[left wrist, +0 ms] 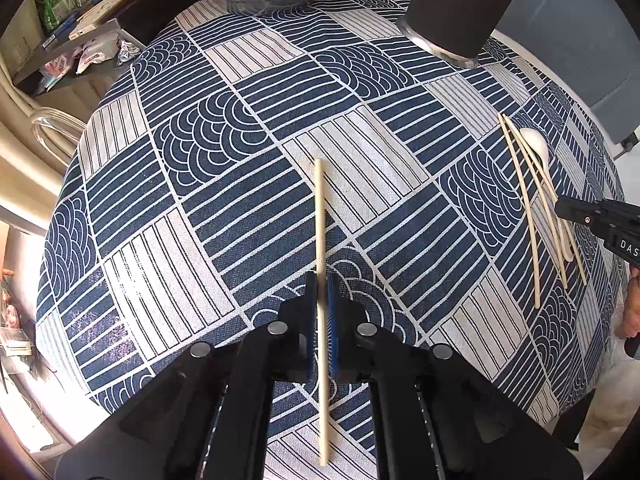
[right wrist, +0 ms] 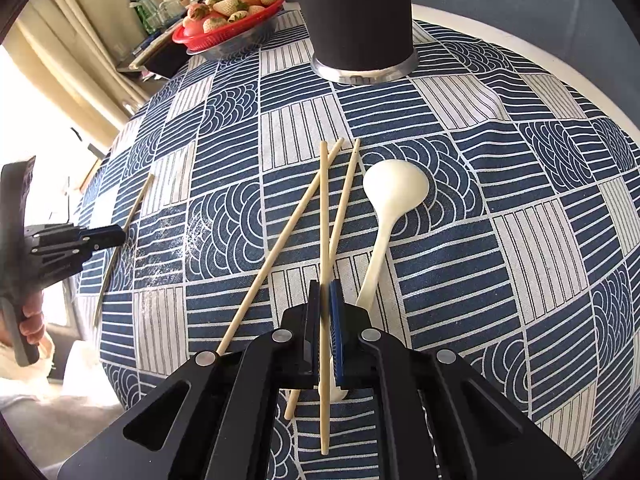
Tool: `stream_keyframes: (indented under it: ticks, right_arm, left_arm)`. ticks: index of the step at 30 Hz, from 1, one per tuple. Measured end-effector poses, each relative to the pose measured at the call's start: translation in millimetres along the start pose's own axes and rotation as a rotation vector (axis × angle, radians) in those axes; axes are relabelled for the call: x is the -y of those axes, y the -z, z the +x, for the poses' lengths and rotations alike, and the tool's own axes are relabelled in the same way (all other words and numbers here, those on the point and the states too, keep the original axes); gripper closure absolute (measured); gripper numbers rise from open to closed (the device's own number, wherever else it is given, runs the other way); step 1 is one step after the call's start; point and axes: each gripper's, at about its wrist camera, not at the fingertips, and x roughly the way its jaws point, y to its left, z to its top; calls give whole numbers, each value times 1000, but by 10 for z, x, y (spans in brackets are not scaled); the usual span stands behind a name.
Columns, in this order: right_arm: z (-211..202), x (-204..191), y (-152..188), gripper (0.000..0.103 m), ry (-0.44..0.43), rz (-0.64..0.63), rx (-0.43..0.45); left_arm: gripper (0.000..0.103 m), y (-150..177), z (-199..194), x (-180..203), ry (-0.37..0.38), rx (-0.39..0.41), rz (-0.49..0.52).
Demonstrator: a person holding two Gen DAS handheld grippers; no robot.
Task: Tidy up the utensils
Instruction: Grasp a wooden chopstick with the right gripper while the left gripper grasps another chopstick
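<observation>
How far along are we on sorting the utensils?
Nothing shows as stowed yet; the inside of the black holder is out of view. In hand: the left gripper and right gripper each pinch one chopstick. Left: two chopsticks and the white spoon on the tablecloth.

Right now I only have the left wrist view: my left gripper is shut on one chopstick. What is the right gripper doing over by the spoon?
Observer: The right gripper is shut on one chopstick too, the upright-looking one of the three beside the spoon.
Operator: Are the other two lying free?
Observer: Yes. One loose chopstick slants off to the left; the other crosses under the held one near the jaws.
Operator: Is the spoon's handle clear of that grip?
Observer: It runs right beside the right-hand finger and passes beneath the gripper; touching or not, I cannot tell.
Operator: What fills the red basket?
Observer: The red basket holds pale strawberries and reddish fruit.
</observation>
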Motion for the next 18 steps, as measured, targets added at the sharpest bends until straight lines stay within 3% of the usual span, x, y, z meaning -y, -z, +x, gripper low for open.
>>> stream_keyframes:
  ticks: [4,8,18]
  right_arm:
    - [-9,-30,26,98,-10,5,0]
    - [-63,-71,66,98,-18,0,11]
    - [-192,-131,79,98,-70,44,71]
  left_arm:
    - [98,12,-10,-69,48,-32,-8]
    - [99,16,-15,-55,37,-42,27]
    - [98,-117,-183,-98,15,21,60]
